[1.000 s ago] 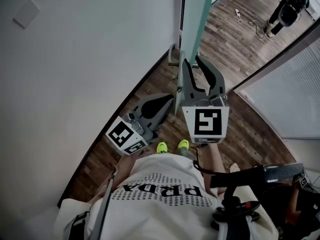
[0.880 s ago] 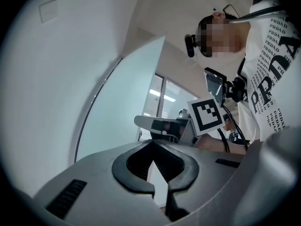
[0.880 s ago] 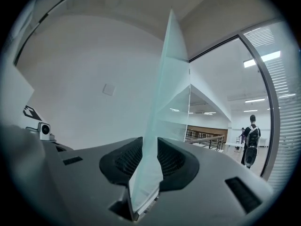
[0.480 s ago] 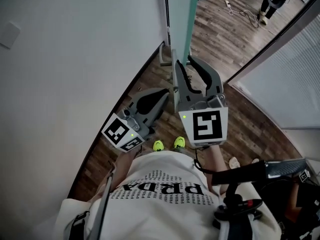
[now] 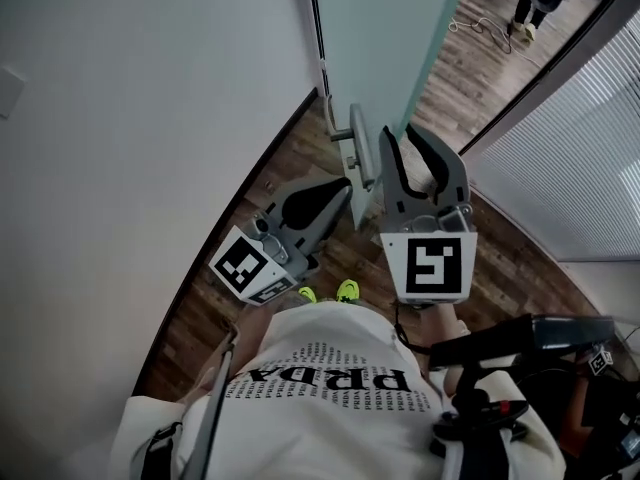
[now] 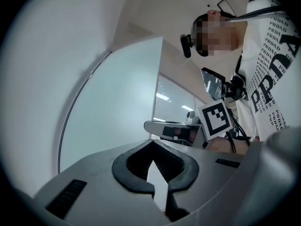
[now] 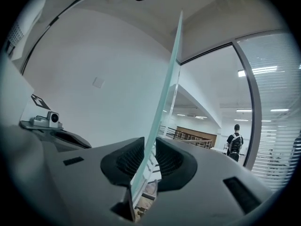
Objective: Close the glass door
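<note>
The right gripper (image 5: 400, 138) has its jaws spread wide, and the free edge of the glass door (image 5: 390, 38) stands between them. In the right gripper view the thin greenish pane (image 7: 167, 79) rises out of the gap of the right gripper (image 7: 149, 141), close to the pad on the view's left, with a clearer space to the other pad, so the jaws straddle the door without clamping it. The door's metal handle (image 5: 355, 153) sits just outside the left-hand jaw, on the side toward the white wall (image 5: 130, 118). The left gripper (image 5: 340, 190) hangs lower and nearer the wall, beside the handle. Its jaws are closed tip to tip (image 6: 151, 145) with nothing between them, and the door's frosted face (image 6: 117, 102) fills the space ahead of them. Compared with a second ago, the door has swung. From the head view it then showed as a narrow strip seen nearly edge-on, whereas now a broad face of it shows above the jaws. The right gripper has moved with that edge, and the left gripper remains closed in much the same place.
</note>
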